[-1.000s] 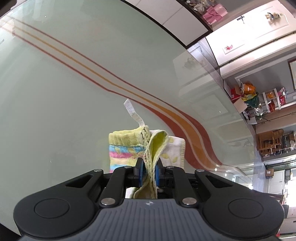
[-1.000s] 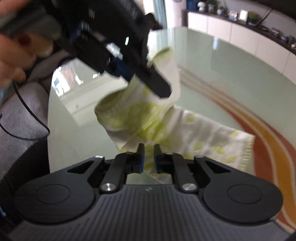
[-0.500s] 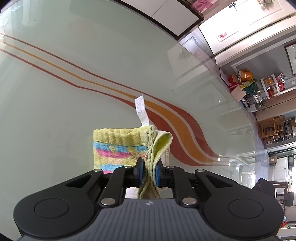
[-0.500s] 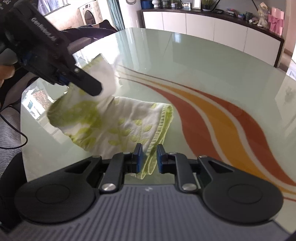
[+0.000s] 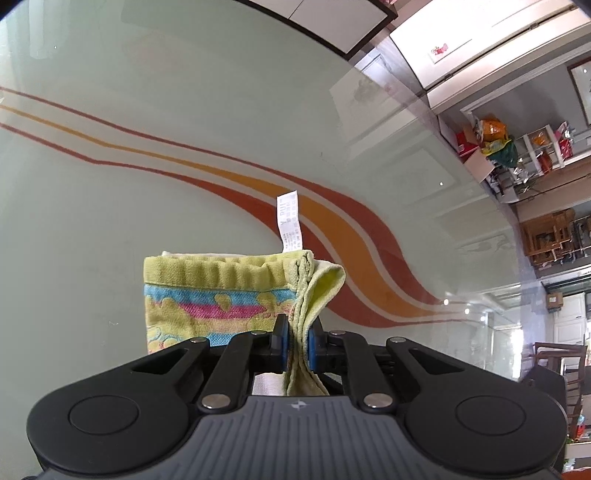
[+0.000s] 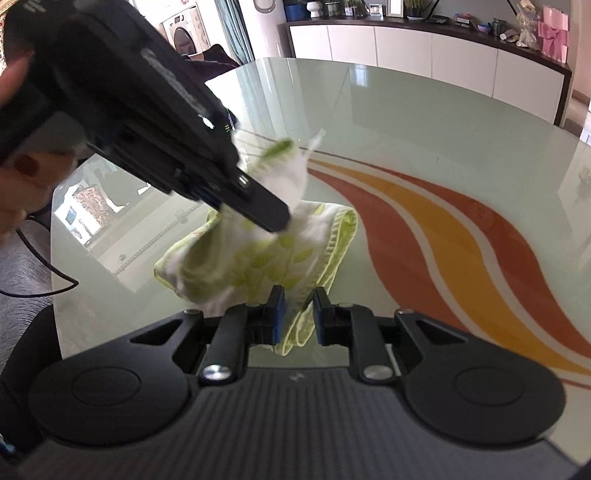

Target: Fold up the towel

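Hanging above the near part of the glass table (image 5: 184, 92), the towel (image 5: 218, 295) is being held between both grippers. The left gripper (image 5: 297, 338) is pinching its bunched green hem, jaws nearly shut, a white label (image 5: 289, 221) sticking up. The right gripper (image 6: 297, 315) is gripping another hem edge, jaws narrowly apart. A hand (image 6: 22, 177) is holding the left tool.

1. A glass table (image 6: 424, 122) with red and orange curved stripes (image 6: 454, 236) fills the view.
2. At twelve o'clock stands a white sideboard (image 6: 406, 44).
3. At two o'clock, a pink gift box (image 6: 554, 35) sits on it.
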`<state>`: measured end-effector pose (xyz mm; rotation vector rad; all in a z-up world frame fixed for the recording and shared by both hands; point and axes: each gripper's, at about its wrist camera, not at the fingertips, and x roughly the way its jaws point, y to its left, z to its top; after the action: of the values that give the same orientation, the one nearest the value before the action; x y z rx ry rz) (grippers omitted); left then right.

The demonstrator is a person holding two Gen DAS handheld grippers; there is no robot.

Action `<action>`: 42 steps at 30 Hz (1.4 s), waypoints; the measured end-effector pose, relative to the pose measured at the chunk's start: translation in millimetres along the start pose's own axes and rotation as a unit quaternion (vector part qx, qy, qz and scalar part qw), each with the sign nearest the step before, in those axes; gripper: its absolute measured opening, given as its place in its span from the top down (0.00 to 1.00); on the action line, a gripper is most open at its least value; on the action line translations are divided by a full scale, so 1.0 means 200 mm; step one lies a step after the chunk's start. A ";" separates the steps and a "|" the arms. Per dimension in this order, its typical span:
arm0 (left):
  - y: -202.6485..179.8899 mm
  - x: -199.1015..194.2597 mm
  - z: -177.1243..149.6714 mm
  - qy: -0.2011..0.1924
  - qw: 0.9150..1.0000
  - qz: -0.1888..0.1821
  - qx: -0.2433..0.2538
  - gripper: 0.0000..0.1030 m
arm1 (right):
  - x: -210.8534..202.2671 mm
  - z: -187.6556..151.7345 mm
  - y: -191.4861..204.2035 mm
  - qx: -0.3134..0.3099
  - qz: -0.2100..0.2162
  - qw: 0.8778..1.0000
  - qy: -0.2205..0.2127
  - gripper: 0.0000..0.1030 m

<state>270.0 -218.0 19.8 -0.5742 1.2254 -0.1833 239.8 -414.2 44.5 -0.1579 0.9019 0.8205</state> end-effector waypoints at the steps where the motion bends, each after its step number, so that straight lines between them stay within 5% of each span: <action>1: 0.00 0.02 0.00 0.002 1.000 0.002 -0.001 0.89 | 0.00 0.00 0.00 0.000 0.001 1.000 -0.001 0.84; 17: -0.02 0.09 -0.01 0.013 1.000 0.012 0.007 0.78 | -0.04 -0.01 0.02 0.000 -0.012 1.000 -0.006 0.76; 32: -0.07 -0.24 -0.01 -0.072 0.996 -0.030 0.047 0.38 | -0.09 -0.04 0.02 -0.002 -0.049 0.998 -0.030 0.75; 37: 0.03 -0.34 -0.03 -0.093 0.993 0.010 0.078 0.37 | -0.19 0.03 0.07 -0.015 -0.029 0.997 -0.065 0.75; 42: 0.07 -0.31 -0.10 -0.078 0.990 -0.004 0.113 0.37 | -0.11 0.09 0.18 -0.074 -0.015 0.995 -0.065 0.75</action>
<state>228.4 -185.7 59.2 -0.3875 1.0341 -0.2748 219.5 -393.5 79.7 -0.2440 0.7145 0.8591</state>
